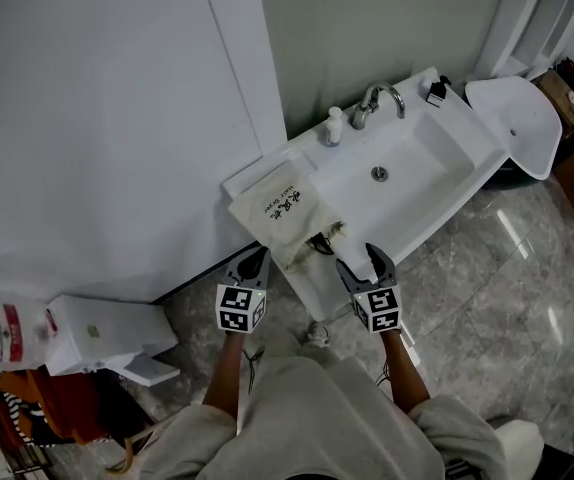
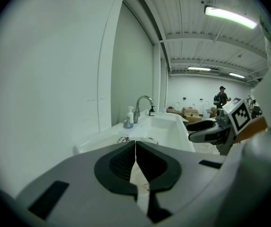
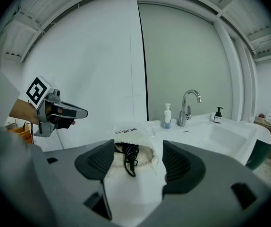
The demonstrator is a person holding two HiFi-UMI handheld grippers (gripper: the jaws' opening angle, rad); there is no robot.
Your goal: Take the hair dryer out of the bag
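The hair dryer is sitting inside the cream drawstring bag (image 1: pixel 279 206), its body hidden. Only its black cord (image 3: pixel 127 156) is looping out of the bag's open mouth. The bag is lying flat on the left end of the white table (image 1: pixel 252 176), its printed side facing up and its mouth pointing toward 5 o'clock, at the near edge.

The right claw (image 1: pixel 360 262) is hovering just at 4 o'clock of the mouth with its jaws standing wide apart. In the right gripper view the mouth and the cord are showing between the jaws, beyond the pads, and nothing is touching them. The left claw (image 1: pixel 258 264) is hanging at 7 o'clock of the bag, just beside its near edge, with its jaws pressed together. Cream fabric is showing through the slit behind them, and I cannot tell whether any of it is pinched.

At 2 o'clock of the bag the sink basin (image 1: pixel 407 173) is sinking into the table. Behind the basin, a chrome faucet (image 1: pixel 377 101) is standing at 12 o'clock. A white pump bottle (image 1: pixel 334 126) is standing just to the faucet's 8 o'clock, and a small dark bottle (image 1: pixel 436 92) at the far corner. White boxes (image 1: pixel 102 333) are lying on the grey stone floor (image 1: pixel 487 298) at 8 o'clock of the bag.
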